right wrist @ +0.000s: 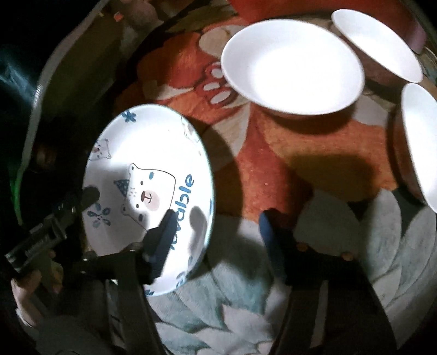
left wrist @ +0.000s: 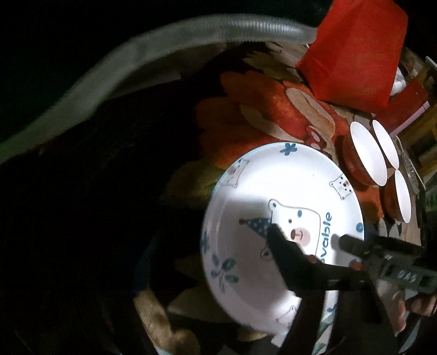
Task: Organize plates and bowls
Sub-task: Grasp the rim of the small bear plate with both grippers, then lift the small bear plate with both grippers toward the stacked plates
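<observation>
A white plate (left wrist: pixel 273 185) printed with a bear and blue flowers lies on the flowered tablecloth (left wrist: pixel 259 103). My left gripper (left wrist: pixel 218 232) straddles its left rim. One finger (left wrist: pixel 275 234) hangs over the bear and the other is lost in the dark, so no pad presses. My right gripper (right wrist: pixel 217 217) straddles the plate's (right wrist: pixel 147 142) right rim, one finger (right wrist: pixel 169 218) over the lettering and the other beyond the rim, standing open. Three bowls, red outside and white inside, sit at the right (right wrist: pixel 292 62) (right wrist: pixel 377 41) (right wrist: pixel 420 142).
A red bag (left wrist: pixel 352 49) stands at the back right behind the bowls (left wrist: pixel 366 153). A grey ribbed hose (left wrist: pixel 76 26) curves along the table's far edge, and everything left of it is dark. A hand (right wrist: pixel 27 286) holds the left gripper's handle.
</observation>
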The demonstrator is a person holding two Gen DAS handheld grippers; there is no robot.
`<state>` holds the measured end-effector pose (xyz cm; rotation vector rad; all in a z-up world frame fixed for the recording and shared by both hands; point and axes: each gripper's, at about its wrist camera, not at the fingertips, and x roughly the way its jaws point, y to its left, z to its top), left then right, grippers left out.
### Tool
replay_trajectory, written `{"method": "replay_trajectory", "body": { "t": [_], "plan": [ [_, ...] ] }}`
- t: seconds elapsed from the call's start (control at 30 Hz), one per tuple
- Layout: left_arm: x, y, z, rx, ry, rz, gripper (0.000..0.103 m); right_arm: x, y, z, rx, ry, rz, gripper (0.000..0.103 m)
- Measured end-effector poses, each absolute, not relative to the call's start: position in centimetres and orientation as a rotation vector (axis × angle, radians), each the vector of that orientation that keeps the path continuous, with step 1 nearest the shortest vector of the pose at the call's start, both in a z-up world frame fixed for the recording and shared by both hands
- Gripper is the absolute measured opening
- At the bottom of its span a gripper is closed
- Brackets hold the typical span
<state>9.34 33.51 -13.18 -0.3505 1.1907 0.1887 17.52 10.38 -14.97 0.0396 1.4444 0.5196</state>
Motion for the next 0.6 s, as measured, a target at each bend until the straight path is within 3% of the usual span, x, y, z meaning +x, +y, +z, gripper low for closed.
{"method": "replay_trajectory", "body": {
  "t": [0.03,0.07,0.1,0.17,0.6],
  "plan": [
    [9.8,33.5,-13.7,-0.346,1.211,0.173,0.04,17.5,10.5,-15.2,0.034,1.452,0.518,0.05],
    [10.3,33.5,-14.2,-0.338,1.235,0.159,0.032,17.4,10.7,-15.1,0.026,1.434,0.514,0.044],
    [10.6,33.5,-14.6,-0.331,1.251,0.148,0.029,17.4,10.9,-15.1,0.016,1.429,0.519,0.025],
    [10.5,33.6,-14.7,-0.329,1.245,0.134,0.029,17.3,11.4,-15.3,0.012,1.435,0.549,0.018],
    [8.0,29.8,-13.9,-0.26,1.268,0.055,0.027,14.9,9.2,-15.9,-0.042,1.433,0.526,0.015]
  ]
}}
